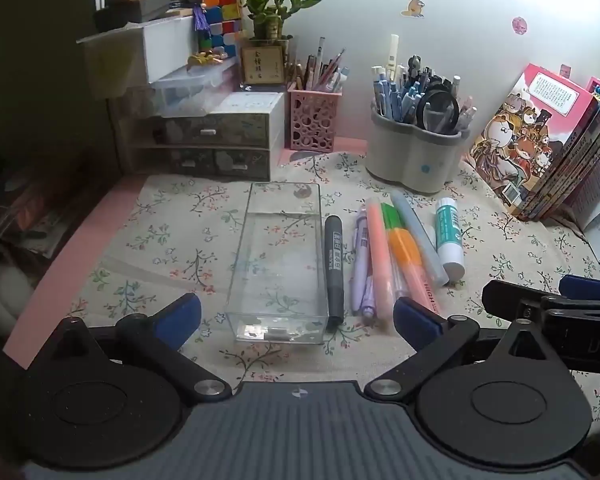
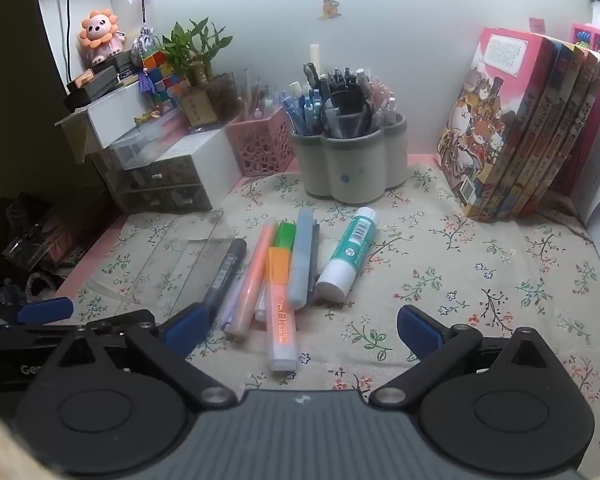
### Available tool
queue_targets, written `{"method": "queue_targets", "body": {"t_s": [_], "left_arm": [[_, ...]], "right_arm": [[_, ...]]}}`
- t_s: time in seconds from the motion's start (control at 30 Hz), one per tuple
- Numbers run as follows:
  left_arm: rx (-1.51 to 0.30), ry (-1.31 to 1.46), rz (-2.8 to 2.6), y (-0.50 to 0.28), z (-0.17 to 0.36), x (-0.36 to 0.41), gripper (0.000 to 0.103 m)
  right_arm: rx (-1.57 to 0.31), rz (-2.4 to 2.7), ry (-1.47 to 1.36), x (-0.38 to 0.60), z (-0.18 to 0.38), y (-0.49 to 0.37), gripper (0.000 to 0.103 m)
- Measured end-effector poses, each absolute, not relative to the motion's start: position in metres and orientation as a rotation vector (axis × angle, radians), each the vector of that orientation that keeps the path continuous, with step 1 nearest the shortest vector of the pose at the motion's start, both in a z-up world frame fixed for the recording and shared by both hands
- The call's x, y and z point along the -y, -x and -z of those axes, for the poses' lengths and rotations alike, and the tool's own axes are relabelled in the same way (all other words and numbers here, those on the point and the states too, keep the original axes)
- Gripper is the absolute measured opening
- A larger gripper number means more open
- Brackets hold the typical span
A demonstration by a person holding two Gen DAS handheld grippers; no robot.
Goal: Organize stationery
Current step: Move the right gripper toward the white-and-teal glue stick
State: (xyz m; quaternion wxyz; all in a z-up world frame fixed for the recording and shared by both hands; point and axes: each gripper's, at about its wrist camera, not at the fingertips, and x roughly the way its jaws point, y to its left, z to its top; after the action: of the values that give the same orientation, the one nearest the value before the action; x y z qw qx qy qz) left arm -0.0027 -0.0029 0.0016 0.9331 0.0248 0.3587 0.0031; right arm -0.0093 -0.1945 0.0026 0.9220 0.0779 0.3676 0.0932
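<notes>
A clear plastic box [image 1: 278, 264] lies empty on the floral cloth, in front of my open left gripper [image 1: 296, 320]. To its right lie a black marker [image 1: 334, 272], a purple pen [image 1: 362, 268], a pink highlighter [image 1: 380, 256], an orange and green highlighter [image 1: 404, 252], a grey-blue highlighter [image 1: 418, 236] and a glue stick [image 1: 449, 236]. My right gripper [image 2: 300, 326] stands open over the near end of the orange highlighter [image 2: 282, 312], touching nothing. The right wrist view also shows the glue stick [image 2: 348, 252] and the box [image 2: 172, 256].
At the back stand a grey pen holder [image 1: 416, 160] full of pens, a pink mesh basket [image 1: 314, 120] and a small drawer unit [image 1: 220, 136]. Books [image 1: 540, 152] lean at the right. The desk's edge drops off on the left.
</notes>
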Motion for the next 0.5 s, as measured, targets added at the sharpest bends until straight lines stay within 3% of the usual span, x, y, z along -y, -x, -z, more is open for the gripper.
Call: {"method": "queue_targets", "body": {"t_s": [0.23,0.3,0.5], "left_arm": [[-0.669,-0.094,-0.05,0.026,-0.006,0.03,0.098],[-0.755,-0.039,-0.009,0.006,-0.007,0.003,0.098],[-0.746,-0.039,-0.02,0.016,-0.01,0.004,0.098]], "right_arm": [[-0.795,-0.158,-0.13,0.191,-0.001,0.005,0.092],[-0.792,-0.169,-0.153,0.196,0.0,0.004,0.092],[-0.764,-0.175,-0.138,0.194,-0.005,0.008,0.092]]}}
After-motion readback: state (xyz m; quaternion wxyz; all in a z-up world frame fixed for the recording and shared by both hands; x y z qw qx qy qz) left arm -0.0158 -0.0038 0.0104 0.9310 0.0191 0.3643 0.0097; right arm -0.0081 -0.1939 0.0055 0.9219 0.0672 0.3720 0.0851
